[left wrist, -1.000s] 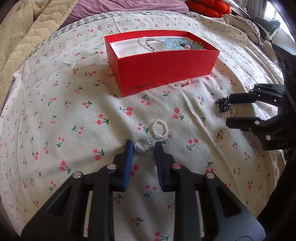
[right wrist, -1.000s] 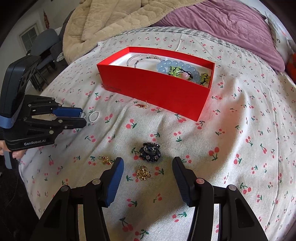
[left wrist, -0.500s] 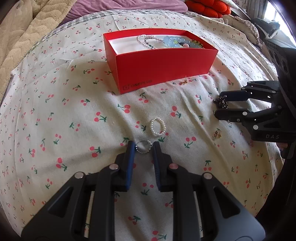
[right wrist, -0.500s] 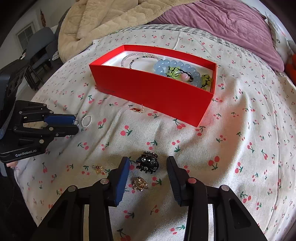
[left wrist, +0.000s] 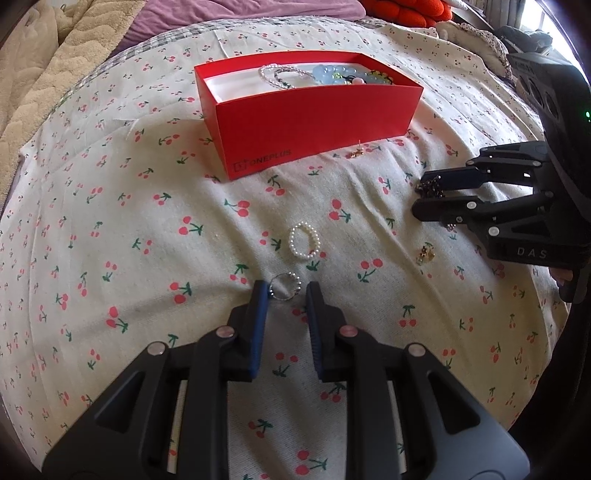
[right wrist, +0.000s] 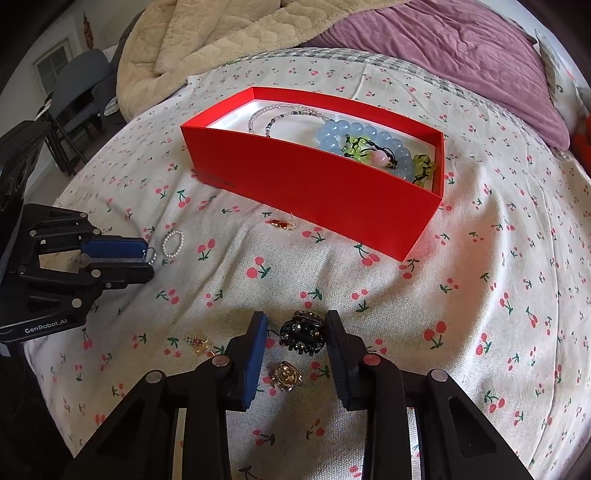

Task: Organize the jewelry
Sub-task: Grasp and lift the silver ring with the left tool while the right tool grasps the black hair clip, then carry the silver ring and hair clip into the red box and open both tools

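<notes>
A red box (left wrist: 314, 122) (right wrist: 314, 184) stands on the cherry-print sheet, with a blue bead bracelet (right wrist: 354, 133) and a clear bead strand (right wrist: 273, 110) inside. My left gripper (left wrist: 286, 291) (right wrist: 149, 260) stands narrow around a silver ring (left wrist: 284, 286) on the cloth. The ring touches the left pad, and a thin gap shows on its right side. My right gripper (right wrist: 295, 320) (left wrist: 421, 197) is closing around a black hair claw (right wrist: 301, 332). The claw lies between the jaws with a gap on its left. A gold piece (right wrist: 286, 374) lies further back between the fingers.
A pearl ring (left wrist: 304, 242) (right wrist: 173, 243) lies just beyond the silver ring. Small earrings lie by the box (left wrist: 357, 152) and left of my right gripper (right wrist: 197, 341). A beige blanket (right wrist: 221, 33) and a purple quilt (right wrist: 461, 48) lie behind the box. The bed edge drops off at the left (right wrist: 44, 354).
The right jaws have narrowed from wide to close around the black hair claw and moved forward over the gold piece. The left gripper has stayed around the silver ring.
</notes>
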{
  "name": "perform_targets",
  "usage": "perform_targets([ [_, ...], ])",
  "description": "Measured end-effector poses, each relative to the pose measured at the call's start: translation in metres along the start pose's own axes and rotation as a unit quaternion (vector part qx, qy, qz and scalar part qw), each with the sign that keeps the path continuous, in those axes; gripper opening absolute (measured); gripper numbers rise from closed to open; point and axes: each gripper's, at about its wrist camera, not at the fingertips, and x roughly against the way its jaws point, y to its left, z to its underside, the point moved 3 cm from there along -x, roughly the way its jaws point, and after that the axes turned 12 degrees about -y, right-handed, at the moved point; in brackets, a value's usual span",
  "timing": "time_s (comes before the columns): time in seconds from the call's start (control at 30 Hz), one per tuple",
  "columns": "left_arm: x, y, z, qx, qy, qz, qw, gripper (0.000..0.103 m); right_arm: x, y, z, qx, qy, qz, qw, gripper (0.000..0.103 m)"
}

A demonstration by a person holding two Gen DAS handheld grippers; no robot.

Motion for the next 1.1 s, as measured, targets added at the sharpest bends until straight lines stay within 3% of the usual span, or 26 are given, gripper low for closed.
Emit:
perform_targets([
  [0.2, 0.0, -0.001, -0.002, 0.001, 0.005, -0.005, 1.0, 0.018, -0.003, 0.003, -0.003, 0.012, 0.0, 0.0, 1.0, 0.024],
  [0.27, 0.0, -0.001, -0.002, 0.002, 0.005, -0.008, 1.0, 0.005, -0.002, 0.003, -0.004, 0.012, 0.0, 0.0, 1.0, 0.024],
  [1.1, 0.021, 0.006, -0.021, 0.025, -0.021, -0.02, 0.9993, 0.004, 0.023, -0.007, -0.021, -0.008, -0.029, 0.005, 1.0, 0.024],
])
